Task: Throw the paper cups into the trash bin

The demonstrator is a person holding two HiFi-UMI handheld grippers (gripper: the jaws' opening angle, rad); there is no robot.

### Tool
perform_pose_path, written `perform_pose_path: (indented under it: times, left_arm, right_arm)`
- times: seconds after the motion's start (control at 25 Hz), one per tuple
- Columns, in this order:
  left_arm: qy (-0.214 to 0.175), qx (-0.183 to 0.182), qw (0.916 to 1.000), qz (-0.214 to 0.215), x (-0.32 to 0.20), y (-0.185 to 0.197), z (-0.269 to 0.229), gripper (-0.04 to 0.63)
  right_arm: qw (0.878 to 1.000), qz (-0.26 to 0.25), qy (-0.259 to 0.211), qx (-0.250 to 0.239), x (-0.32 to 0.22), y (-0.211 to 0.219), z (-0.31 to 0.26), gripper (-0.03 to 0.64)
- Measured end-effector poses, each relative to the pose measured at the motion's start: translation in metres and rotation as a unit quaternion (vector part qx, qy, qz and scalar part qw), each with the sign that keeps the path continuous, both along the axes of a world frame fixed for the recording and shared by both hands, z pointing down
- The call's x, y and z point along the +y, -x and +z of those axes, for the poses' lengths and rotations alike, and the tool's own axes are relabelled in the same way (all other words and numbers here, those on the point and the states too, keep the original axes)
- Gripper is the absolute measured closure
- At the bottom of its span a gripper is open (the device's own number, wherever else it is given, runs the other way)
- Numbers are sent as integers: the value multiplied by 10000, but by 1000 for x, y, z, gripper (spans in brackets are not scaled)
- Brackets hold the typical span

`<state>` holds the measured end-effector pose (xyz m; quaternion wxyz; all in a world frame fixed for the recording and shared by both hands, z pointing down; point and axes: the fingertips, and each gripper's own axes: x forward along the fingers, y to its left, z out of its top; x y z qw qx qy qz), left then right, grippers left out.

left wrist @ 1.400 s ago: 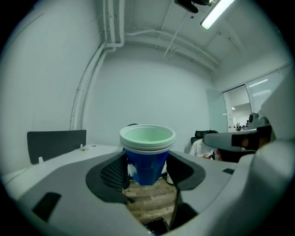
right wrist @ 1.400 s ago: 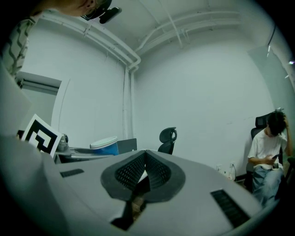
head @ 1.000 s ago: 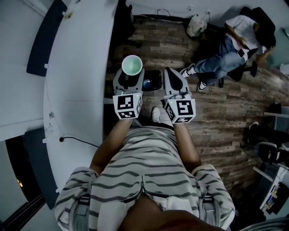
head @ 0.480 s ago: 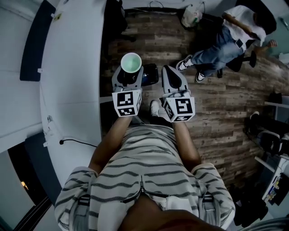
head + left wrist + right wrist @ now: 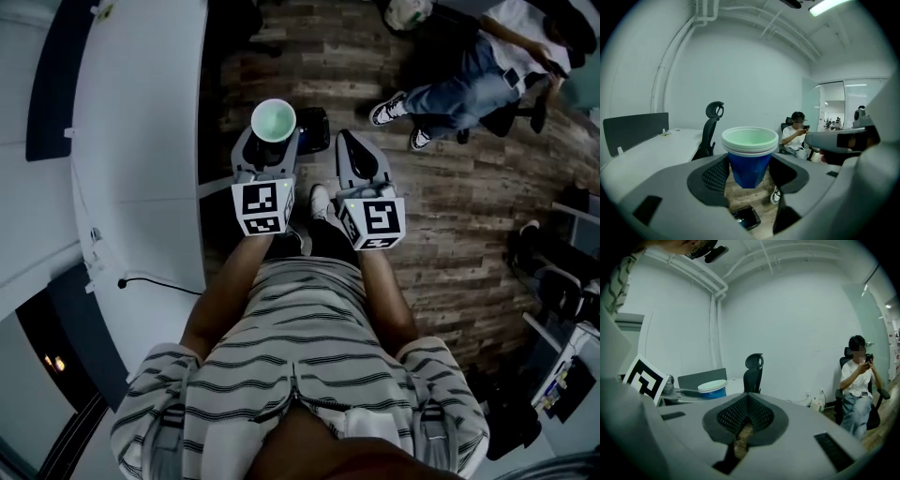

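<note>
A stack of blue paper cups (image 5: pixel 273 120) with pale green insides stands upright between the jaws of my left gripper (image 5: pixel 271 141), which is shut on its sides. In the left gripper view the cups (image 5: pixel 750 157) sit between the two dark pads, high over the wooden floor. My right gripper (image 5: pixel 347 142) is beside it on the right, shut with nothing in it (image 5: pixel 746 417); from there the cups (image 5: pixel 712 389) show at the left. A dark square container (image 5: pixel 315 127) sits on the floor just beyond and between the grippers, also seen far below (image 5: pixel 746 217).
A long white desk (image 5: pixel 141 141) runs along the left, with a dark divider panel (image 5: pixel 47 84). A black office chair (image 5: pixel 710 126) stands by it. A seated person (image 5: pixel 469 75) is at the far right on the wooden floor. My own shoes (image 5: pixel 319 202) are under the grippers.
Both grippers stay side by side with the cups still held. The view has slid: the desk, floor and seated person sit higher in the picture, and the dark container is closer under the cups.
</note>
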<state>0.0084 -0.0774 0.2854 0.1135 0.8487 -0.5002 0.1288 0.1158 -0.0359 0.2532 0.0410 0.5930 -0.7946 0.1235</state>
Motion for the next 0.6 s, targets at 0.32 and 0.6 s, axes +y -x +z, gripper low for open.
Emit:
perform_pose_path:
  times: [0.32,0.6]
  left_arm:
    - [454,-91,9989,12,-15,-7,45,313]
    - [882,-81,9960,-65,-31,-10,95,313]
  right_arm:
    - [9993,-40,362,-23,-15,-7,39,601]
    - [9982,11,602,-10,-31,-18,76,601]
